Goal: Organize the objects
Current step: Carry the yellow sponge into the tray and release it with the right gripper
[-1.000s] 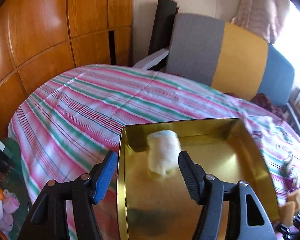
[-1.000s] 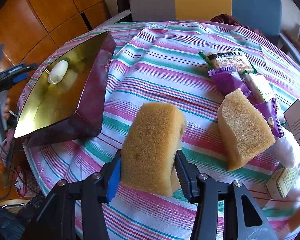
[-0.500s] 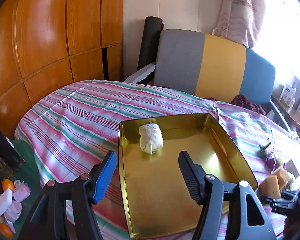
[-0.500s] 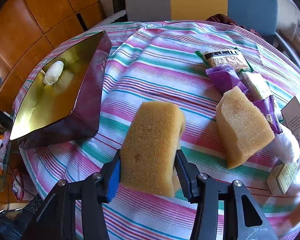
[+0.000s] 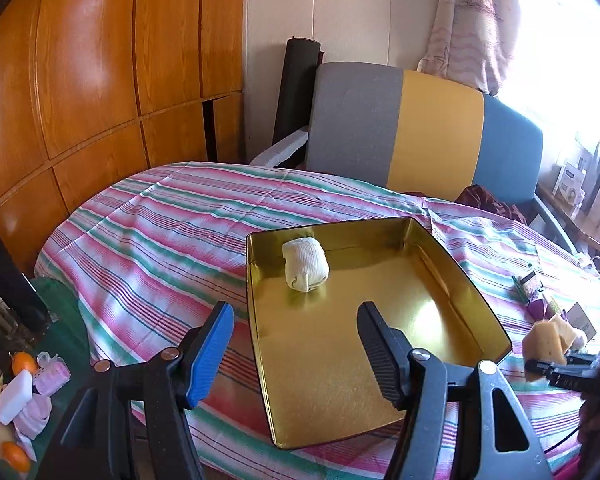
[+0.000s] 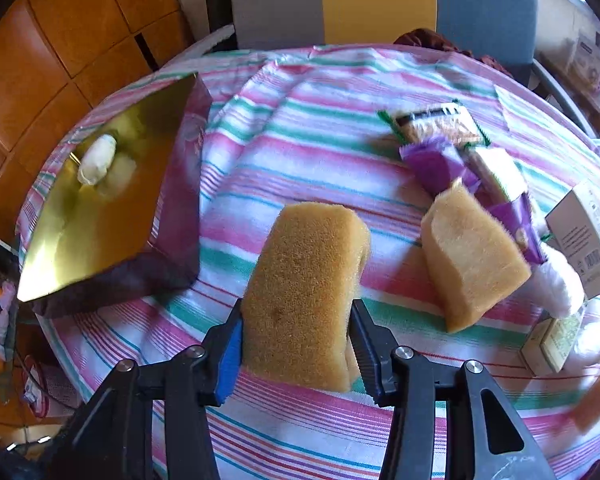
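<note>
Far left, one gold tin tray (image 6: pixel 80 240) sits on the striped tablecloth (image 6: pixel 300 152), and inside it, near a far corner, lies one white rolled cloth (image 6: pixel 97 159). The left gripper (image 5: pixel 296 344) hangs above the tray's near end, jaws wide apart, nothing between them. Centre now: the right gripper (image 6: pixel 298 336) is clamped on one tan sponge (image 6: pixel 306 292), lifted off the cloth. To its right a second sponge (image 6: pixel 472 256) lies flat, touching two purple wrappers (image 6: pixel 436 164) and one green-edged snack packet (image 6: pixel 440 122). Far right, one white box (image 6: pixel 588 236) carries a barcode and print too small to read.
</note>
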Demonstrator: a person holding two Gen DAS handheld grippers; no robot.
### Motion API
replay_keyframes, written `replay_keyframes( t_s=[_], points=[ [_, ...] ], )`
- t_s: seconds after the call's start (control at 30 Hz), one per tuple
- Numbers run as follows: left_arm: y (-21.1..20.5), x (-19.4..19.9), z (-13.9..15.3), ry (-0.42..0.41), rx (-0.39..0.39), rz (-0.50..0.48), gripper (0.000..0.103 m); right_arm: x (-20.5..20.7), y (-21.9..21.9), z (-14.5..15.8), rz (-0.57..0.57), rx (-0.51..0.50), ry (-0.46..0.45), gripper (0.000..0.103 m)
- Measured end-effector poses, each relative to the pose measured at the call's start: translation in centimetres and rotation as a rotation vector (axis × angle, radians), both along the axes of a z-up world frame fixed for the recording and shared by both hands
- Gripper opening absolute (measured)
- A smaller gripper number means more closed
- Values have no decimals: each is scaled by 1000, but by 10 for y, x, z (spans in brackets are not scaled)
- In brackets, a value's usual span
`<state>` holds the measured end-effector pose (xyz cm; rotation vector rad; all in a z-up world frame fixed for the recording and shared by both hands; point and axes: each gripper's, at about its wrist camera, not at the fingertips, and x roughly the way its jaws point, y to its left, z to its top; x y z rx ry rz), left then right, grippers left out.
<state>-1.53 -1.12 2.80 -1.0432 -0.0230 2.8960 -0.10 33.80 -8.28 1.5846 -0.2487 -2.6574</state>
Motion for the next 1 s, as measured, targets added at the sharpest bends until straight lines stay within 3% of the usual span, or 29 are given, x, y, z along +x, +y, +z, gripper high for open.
replay_keyframes(
  t_s=[0.27,0.5,1.0],
  points=[
    [-4,3,-3,-11,10,-3,65,-8,-24,42,29,-27,83,50],
    [-11,3,-5,-13,12,9,65,-30,-75,68,151,-56,132,50],
    [-39,-4,-24,-70,38,60,65,-82,-194,44,357,-130,40,50]
  ],
)
